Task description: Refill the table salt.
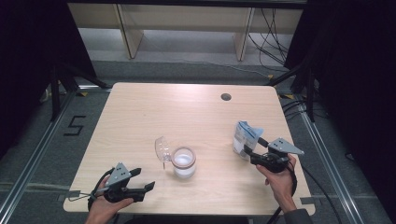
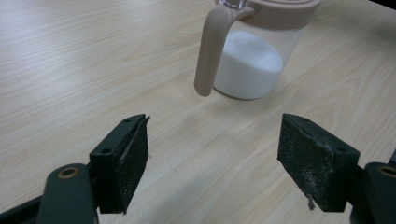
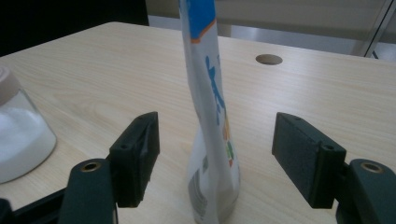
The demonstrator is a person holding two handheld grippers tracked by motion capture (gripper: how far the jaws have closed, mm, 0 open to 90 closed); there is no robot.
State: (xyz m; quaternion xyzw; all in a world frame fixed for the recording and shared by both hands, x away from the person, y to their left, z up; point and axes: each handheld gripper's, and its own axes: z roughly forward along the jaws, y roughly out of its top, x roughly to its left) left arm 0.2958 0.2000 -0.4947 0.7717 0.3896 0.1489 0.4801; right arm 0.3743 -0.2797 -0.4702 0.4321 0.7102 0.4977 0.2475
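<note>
1. A white and blue pouch (image 1: 245,138) stands upright on the right part of the tabletop (image 1: 140,112), its top edge pinched narrow and its base spread wide; in the right gripper view the pouch (image 3: 212,121) shows edge-on, leaning slightly at the top.
2. The right tongs (image 1: 254,150) sit just beside the pouch on its near right side. In the right gripper view the right tongs (image 3: 215,158) stand apart with the pouch between the 2 jaws, and bare tabletop shows on both sides of it, so neither pad presses on it.
3. The person's right hand (image 1: 280,177) holds that tool near the tabletop's right edge, with the grey plate on top and a cable trailing back.
4. Near the tabletop's middle stands a clear jar (image 1: 184,162) with a pale pink rim, partly filled with white powder; its clear lid (image 1: 162,148) is hinged open toward the left.
5. In the left gripper view the jar (image 2: 252,56) shows a pink handle hanging down its side, facing the camera.
6. The left tongs (image 1: 142,179) hover at the near left corner, well apart from the jar; the left tongs (image 2: 215,154) gape wide with nothing between them.
7. The left hand (image 1: 105,207) grips that tool at the tabletop's near edge.
8. A round cable hole (image 1: 226,97) lies toward the far right of the tabletop.
</note>
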